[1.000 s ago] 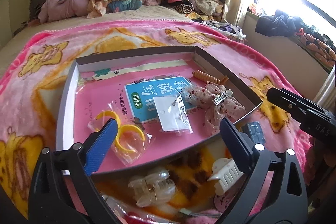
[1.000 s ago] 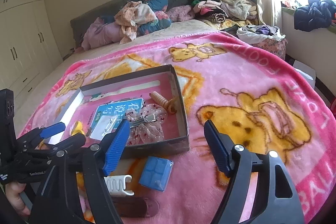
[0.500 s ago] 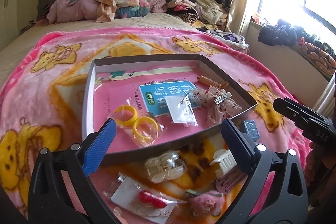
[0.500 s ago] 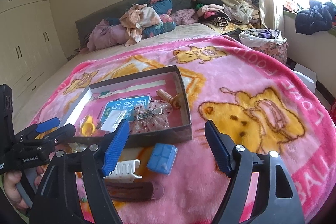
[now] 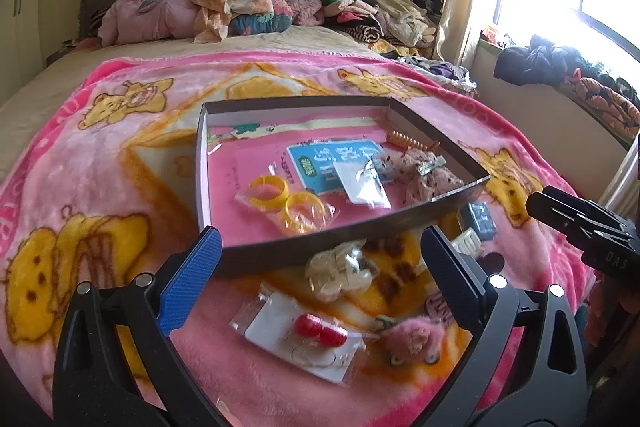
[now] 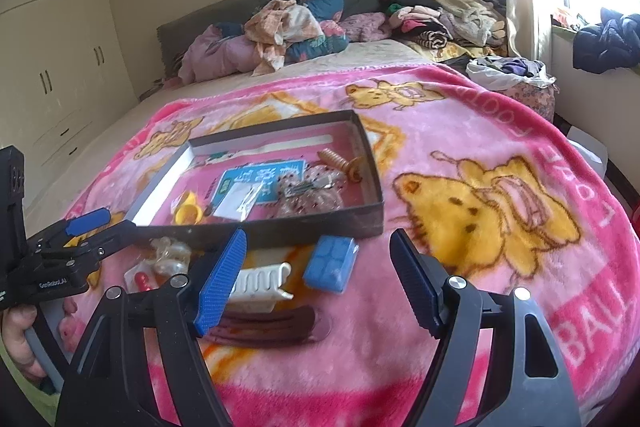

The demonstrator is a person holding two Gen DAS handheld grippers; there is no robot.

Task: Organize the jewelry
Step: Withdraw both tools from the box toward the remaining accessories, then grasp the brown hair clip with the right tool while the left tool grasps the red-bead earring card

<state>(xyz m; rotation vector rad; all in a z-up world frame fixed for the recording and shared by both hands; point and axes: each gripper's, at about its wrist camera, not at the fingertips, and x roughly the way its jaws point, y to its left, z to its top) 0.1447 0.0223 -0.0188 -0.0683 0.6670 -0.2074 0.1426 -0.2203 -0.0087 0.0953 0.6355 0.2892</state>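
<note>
A shallow grey box [image 5: 352, 239] [image 6: 372, 187] lies on the pink blanket. Inside it are bagged yellow rings [image 5: 288, 199], a white bagged card [image 5: 362, 183], a floral bow clip [image 5: 424, 171] and an orange spiral tie [image 5: 408, 141]. In front of the box lie a clear claw clip [image 5: 340, 271], a bag with red earrings [image 5: 316, 335], a pink furry clip [image 5: 412, 339], a white claw clip [image 6: 260, 281], a blue square box [image 6: 330, 263] and a dark barrette [image 6: 272, 323]. My left gripper [image 5: 320, 275] is open above the loose items. My right gripper [image 6: 320, 279] is open and holds nothing.
The pink bear-print blanket [image 6: 500, 211] covers the bed. Heaped clothes [image 5: 240, 3] line the headboard and the window ledge [image 5: 560, 67] at right. Cupboards [image 6: 52, 67] stand at the left wall. A hand [image 6: 20, 331] grips the left gripper's handle.
Both grippers have drawn back from the box. More loose items in front of the box have come into the left wrist view, among them the red earrings bag and the pink furry clip.
</note>
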